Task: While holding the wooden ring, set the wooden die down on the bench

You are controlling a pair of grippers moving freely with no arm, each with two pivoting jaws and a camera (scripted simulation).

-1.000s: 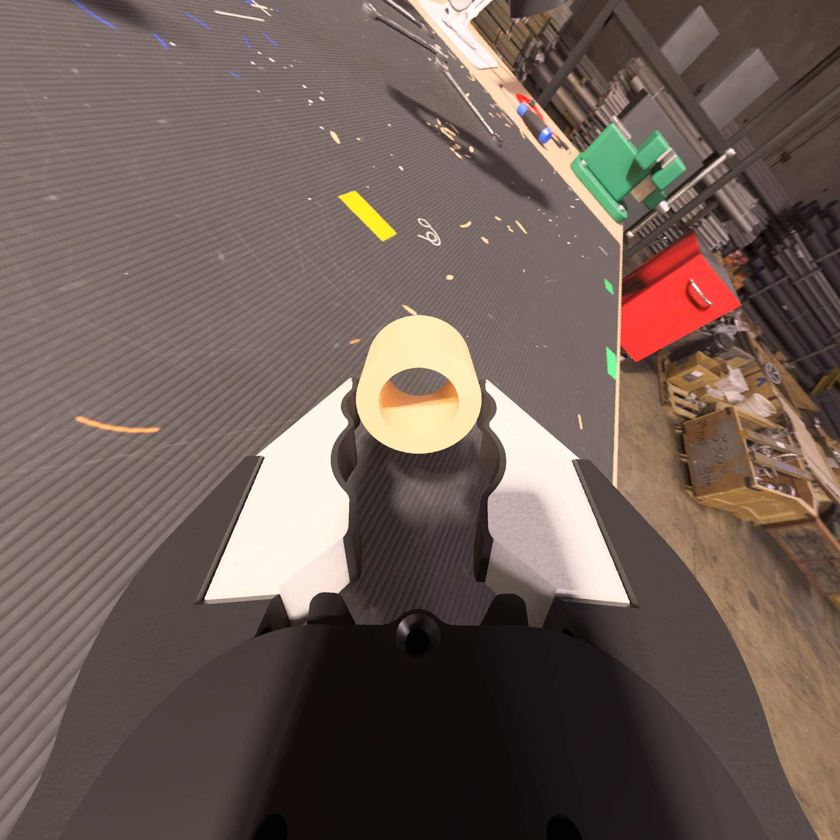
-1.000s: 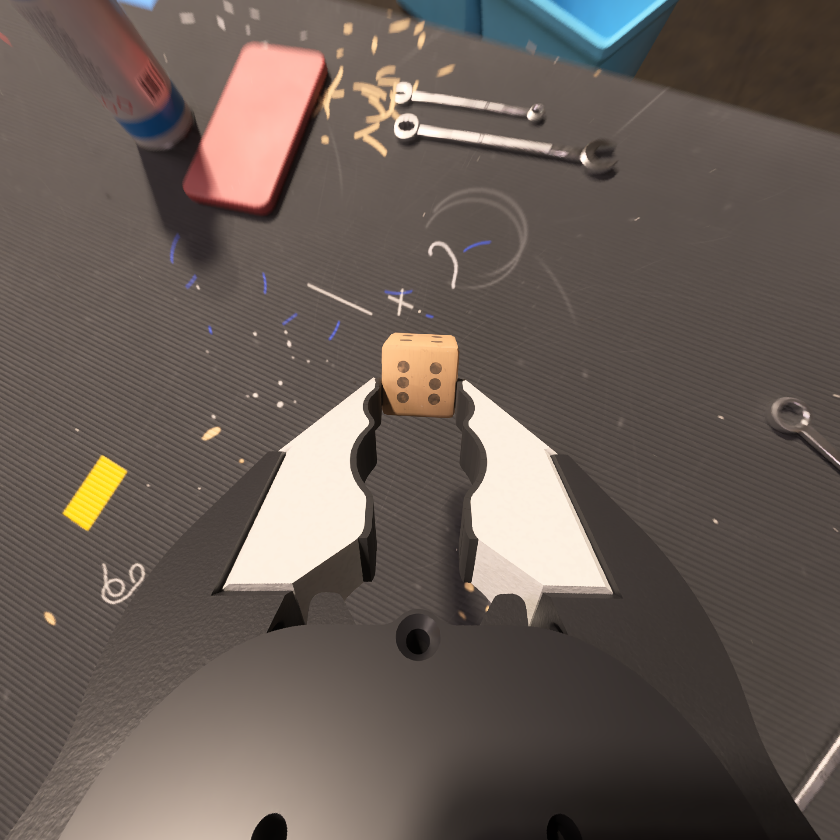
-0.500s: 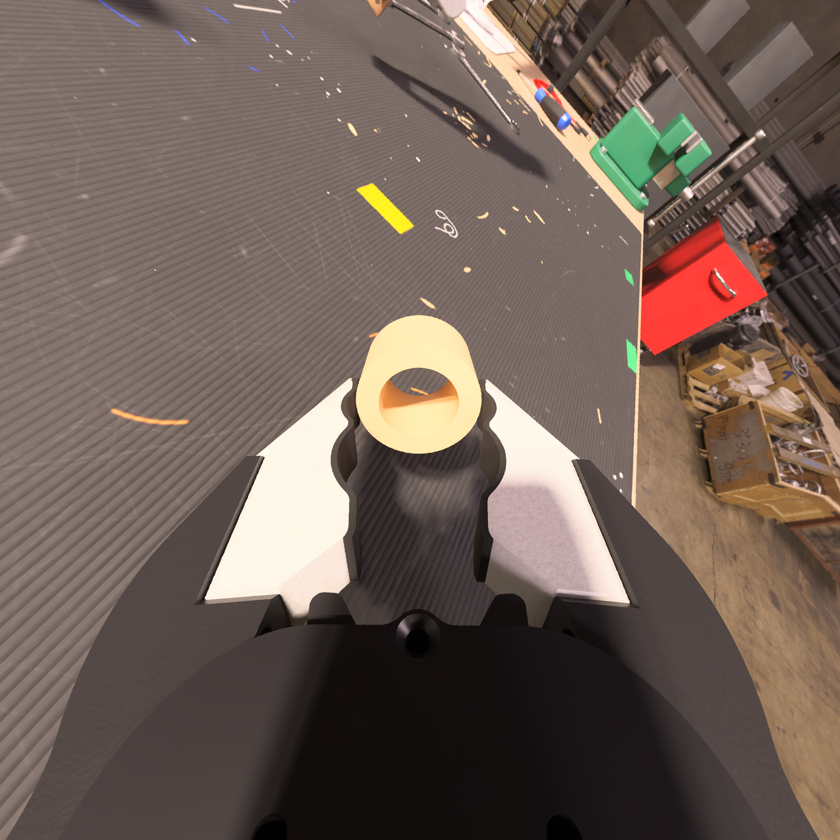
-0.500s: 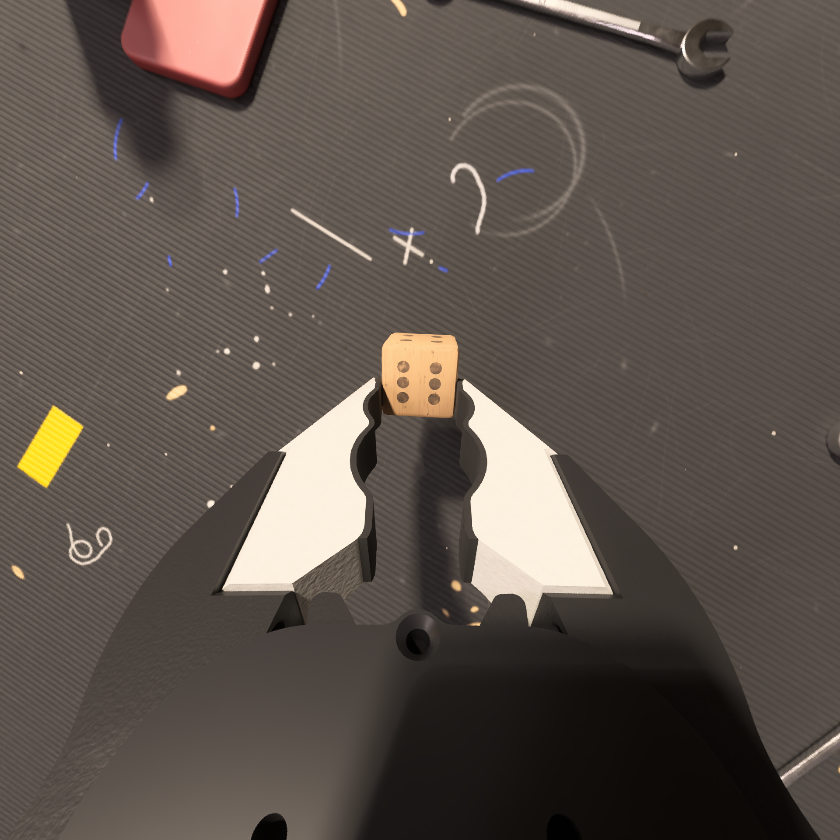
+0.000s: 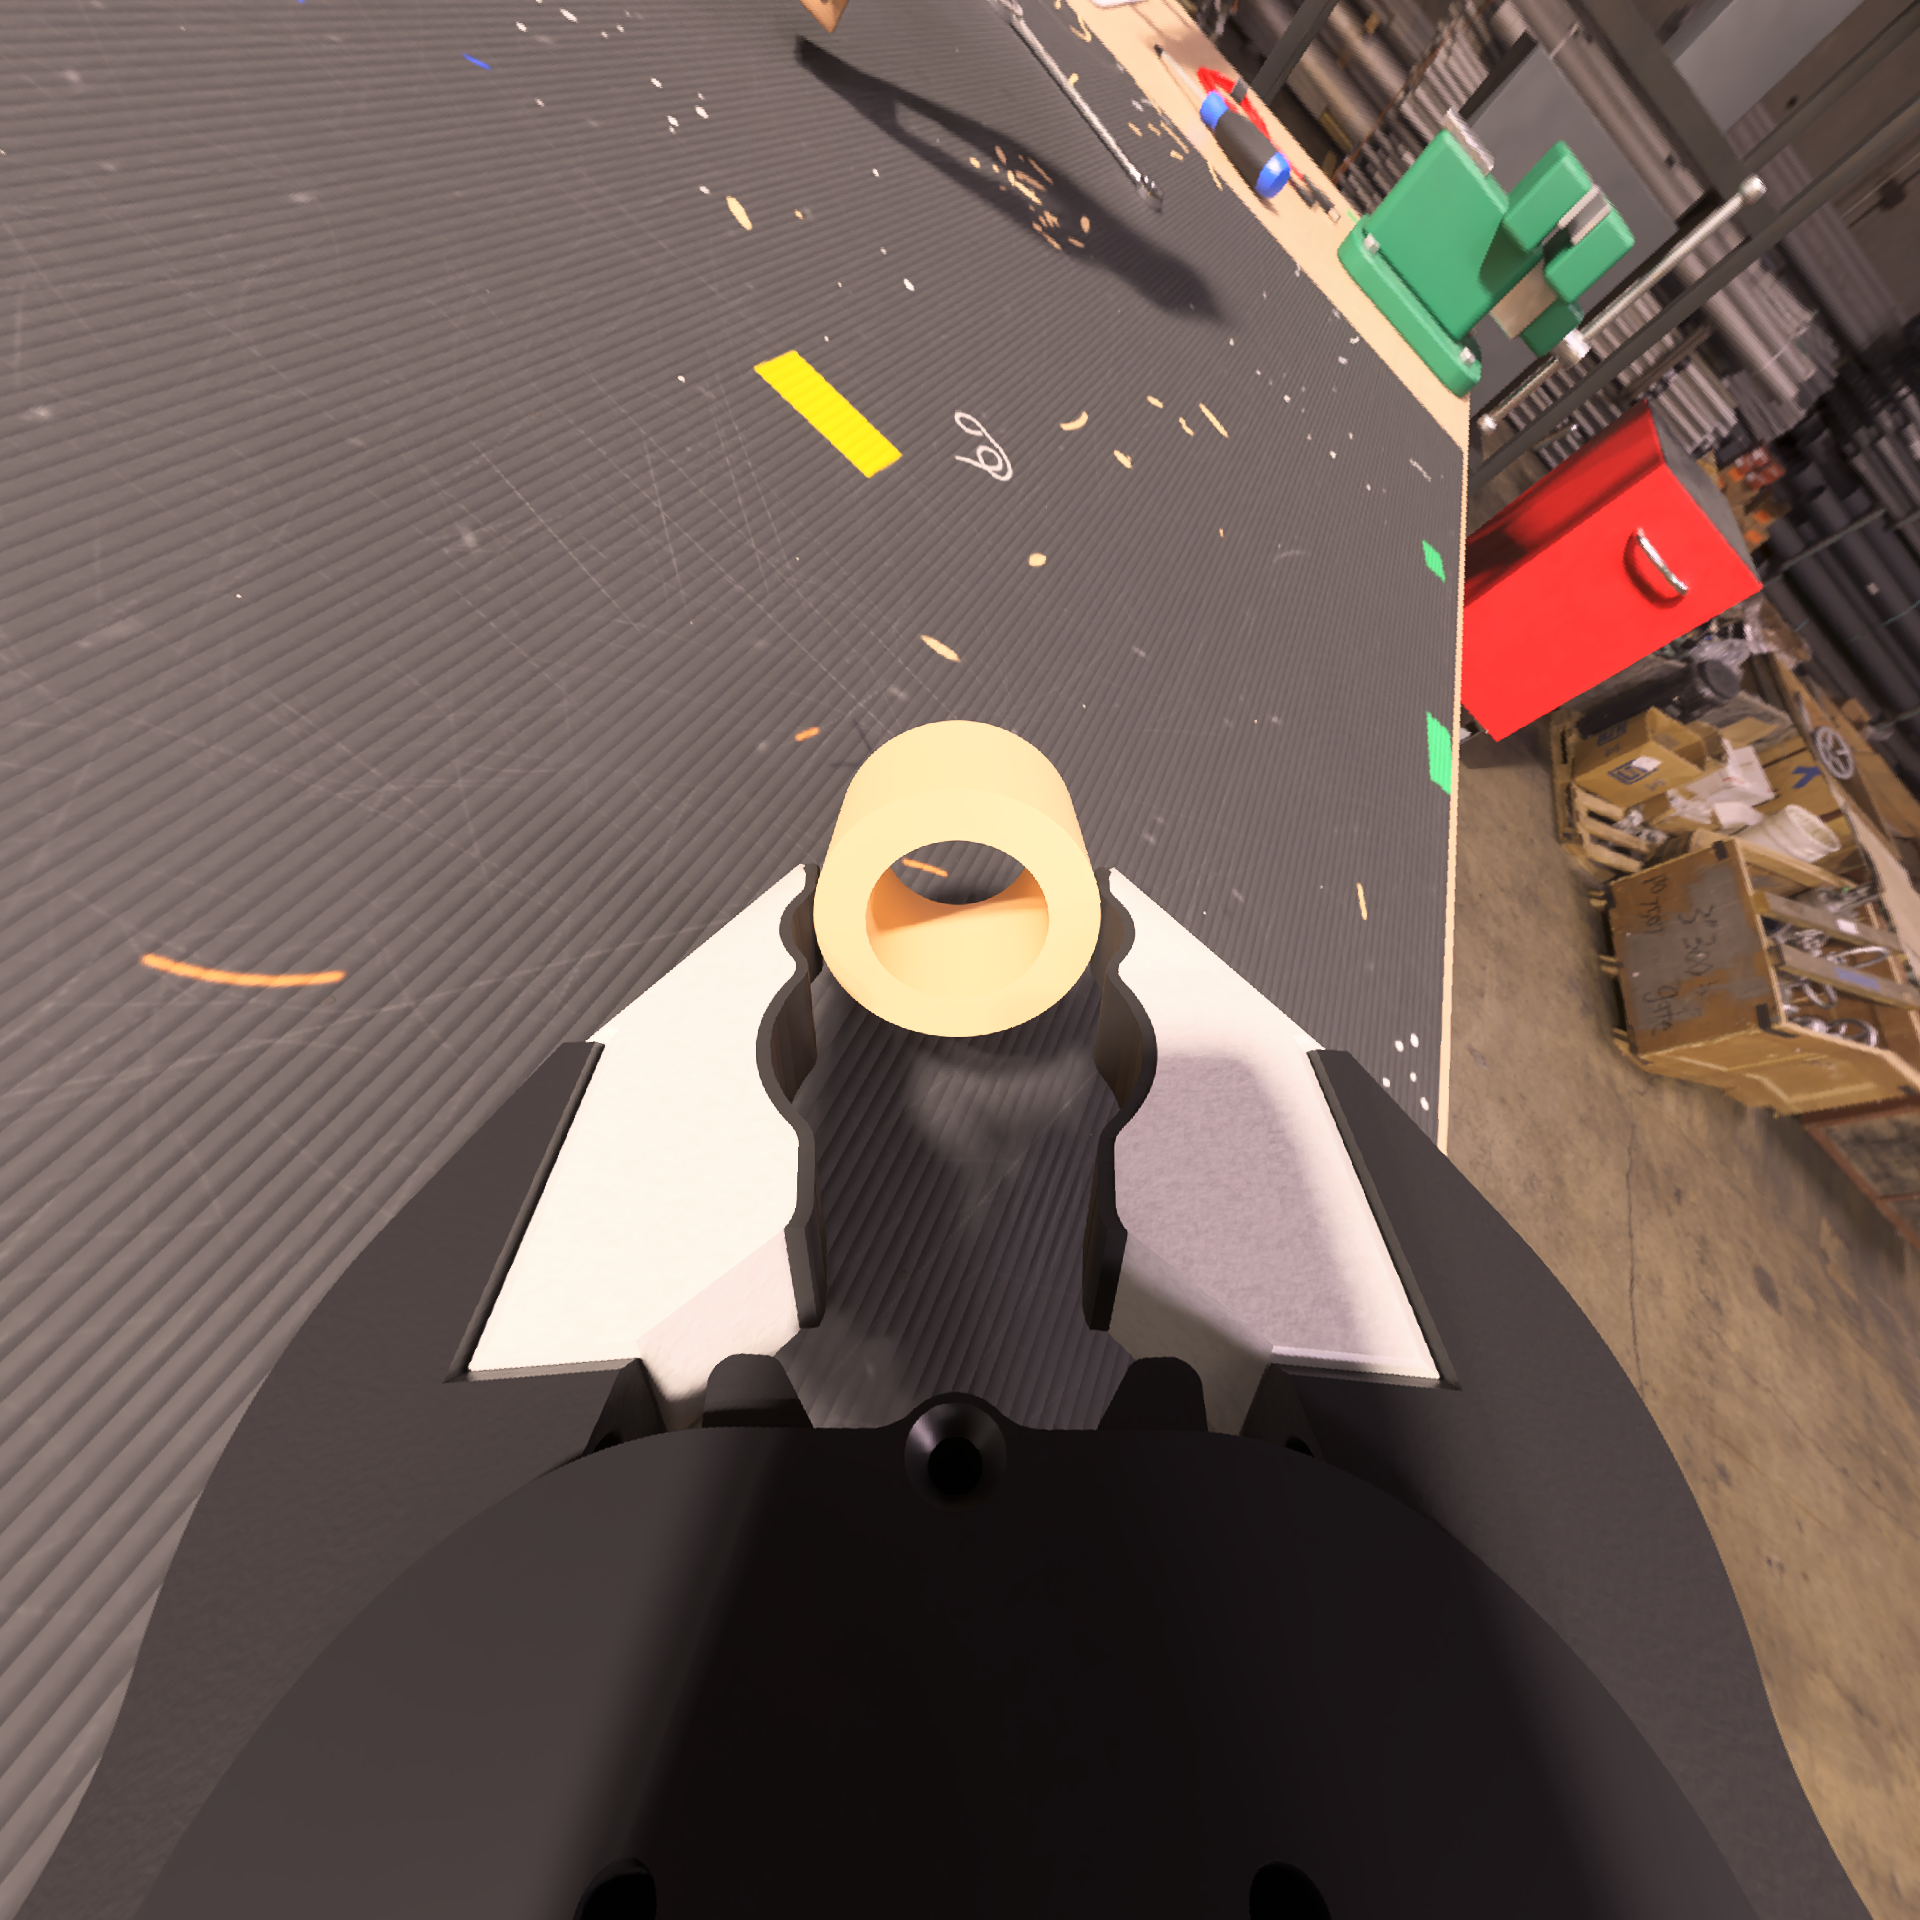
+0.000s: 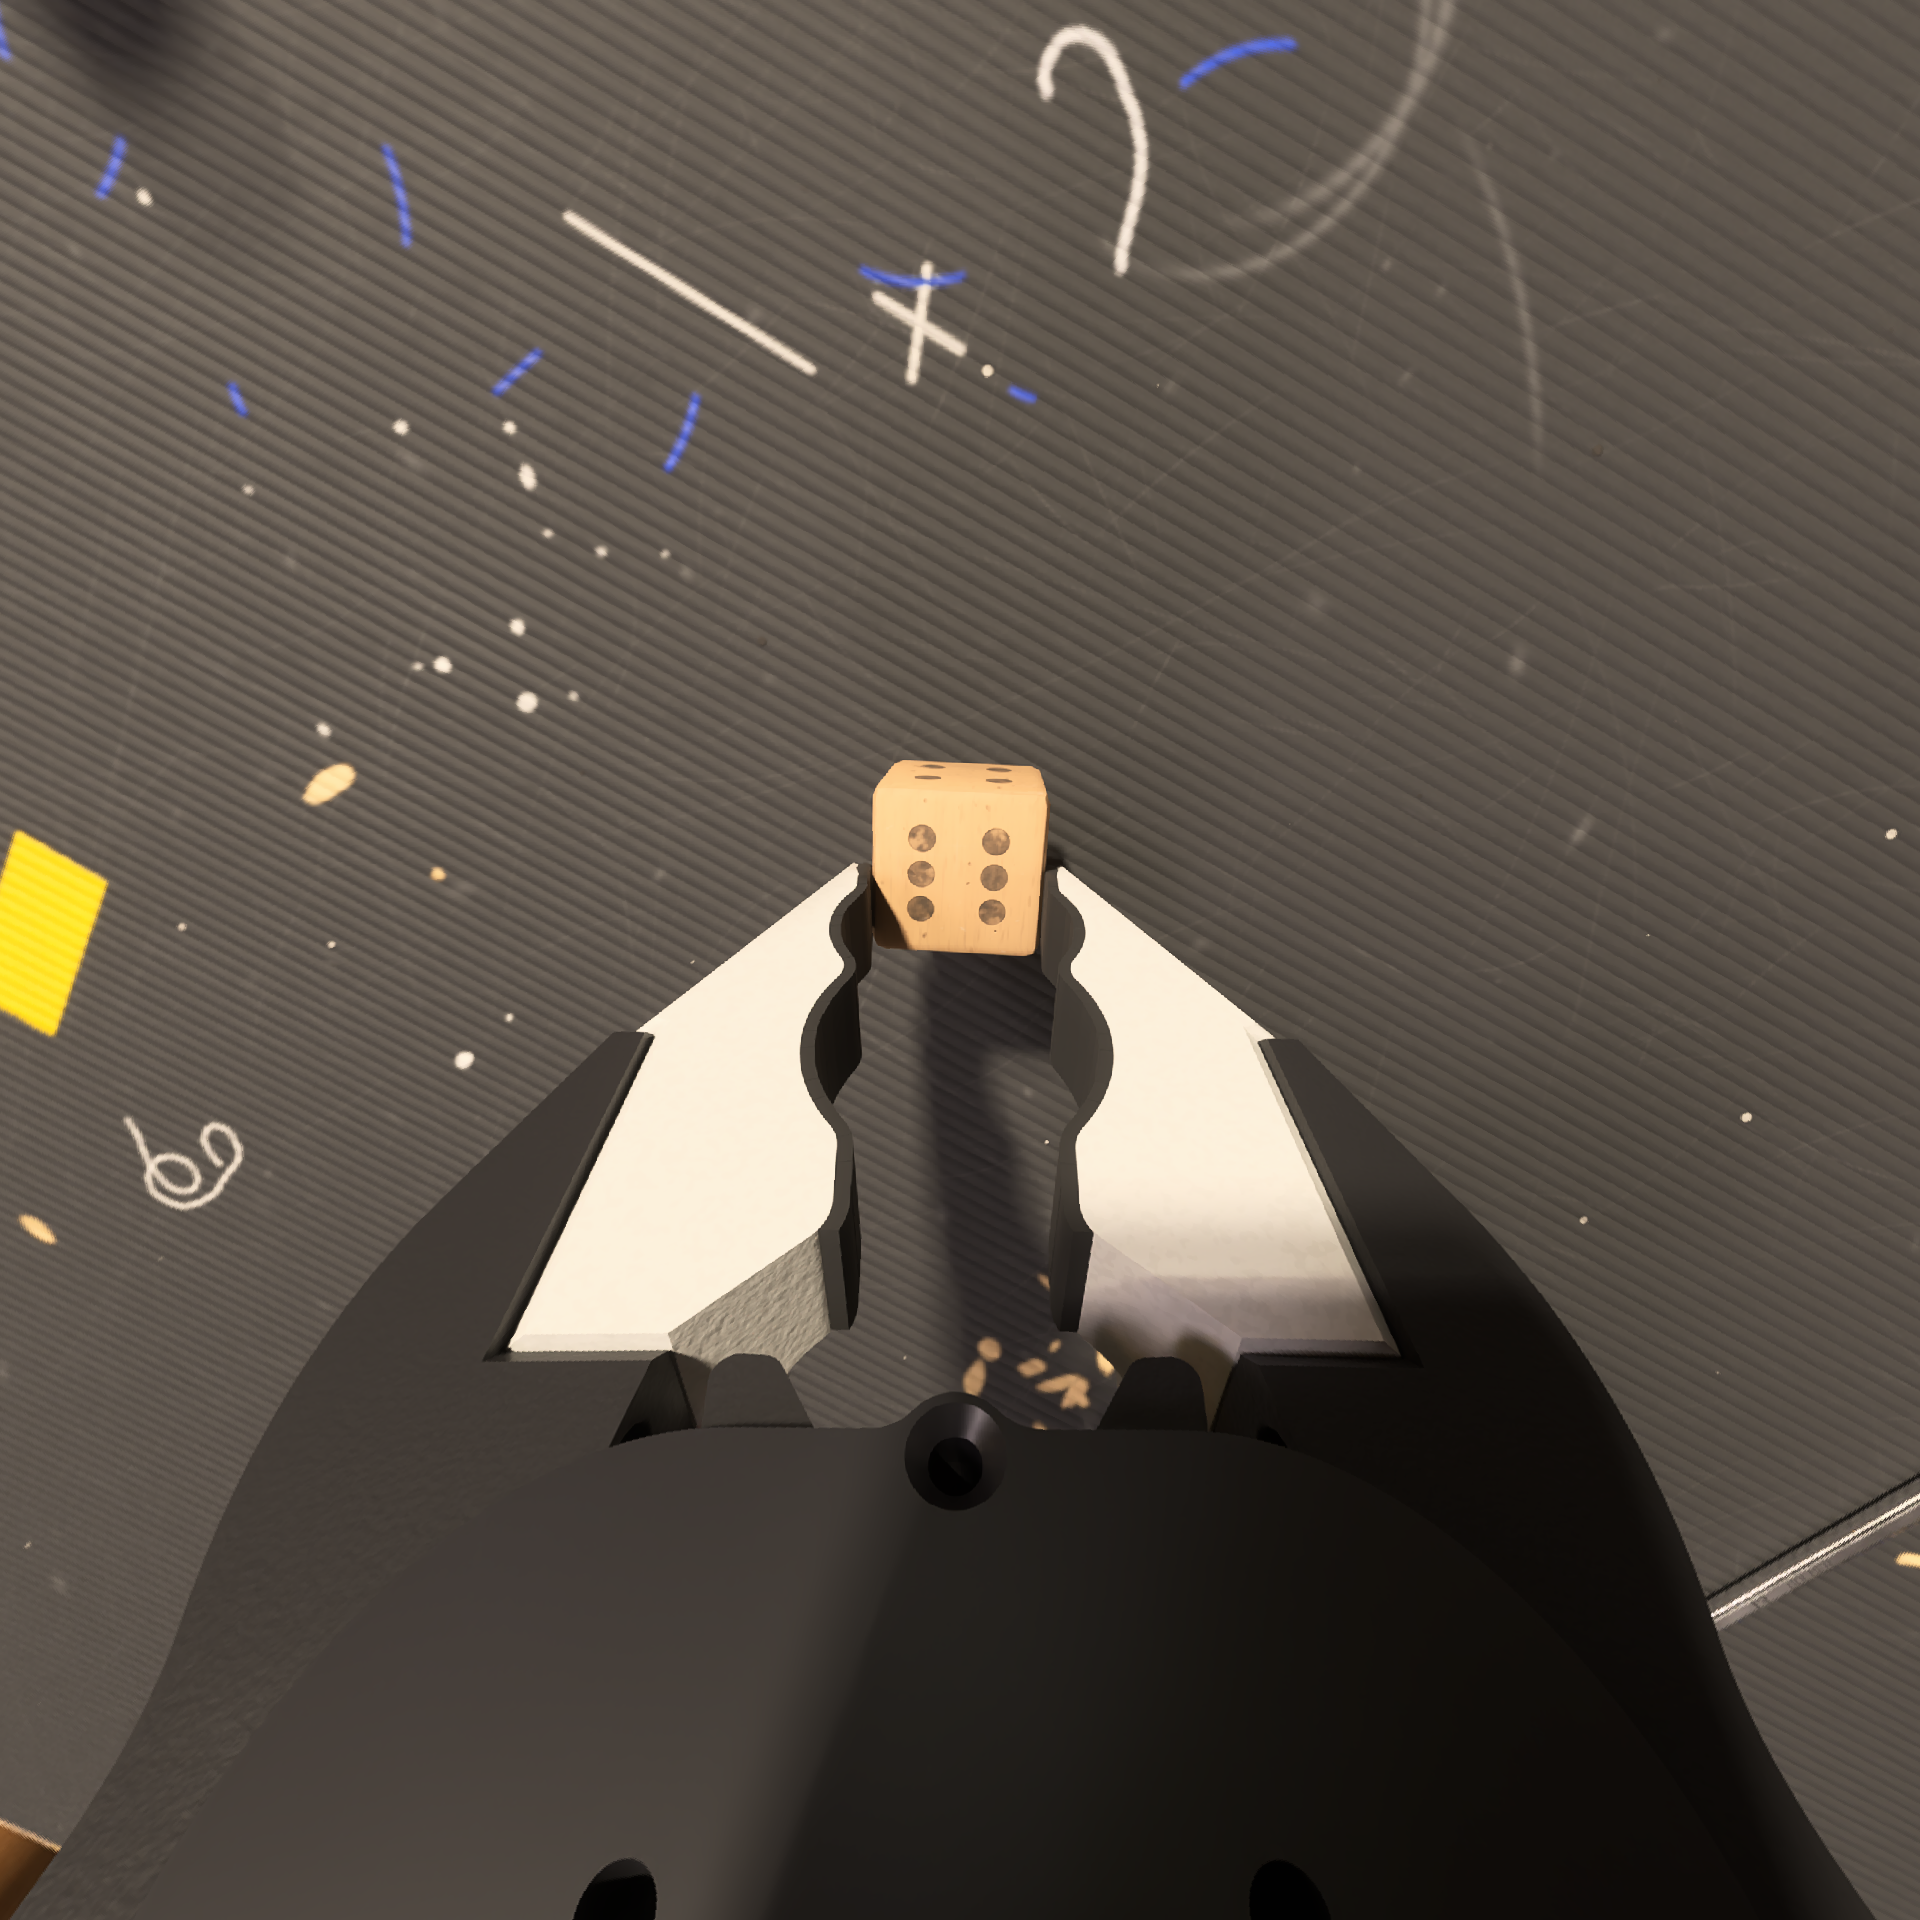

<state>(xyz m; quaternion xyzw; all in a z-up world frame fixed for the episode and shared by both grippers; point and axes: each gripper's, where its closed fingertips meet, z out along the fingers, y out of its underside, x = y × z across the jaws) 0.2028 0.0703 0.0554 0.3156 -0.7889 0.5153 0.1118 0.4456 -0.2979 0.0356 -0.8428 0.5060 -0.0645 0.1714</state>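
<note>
In the left wrist view my left gripper [image 5: 956,914] is shut on a pale wooden ring [image 5: 956,977], held by its sides above the dark ribbed bench mat [image 5: 416,623], its hole facing the camera. In the right wrist view my right gripper [image 6: 956,904] is shut on a small wooden die [image 6: 958,862], its six-pip face toward the camera. The die is close over the mat [image 6: 1455,727], with its shadow right under it; I cannot tell whether it touches the mat.
A yellow tape strip [image 5: 826,414] [image 6: 42,935] and chalk marks [image 6: 1101,135] lie on the mat. A green vise [image 5: 1475,249], a wrench [image 5: 1081,104] and a blue-handled tool [image 5: 1242,145] lie at the bench's far right. The bench edge [image 5: 1449,935] drops to a floor with a red box [image 5: 1590,582] and crates [image 5: 1745,935].
The right gripper has gone down toward the mat with the die; the red phone and wrenches have left its view. The left gripper has shifted slightly, still holding the ring.
</note>
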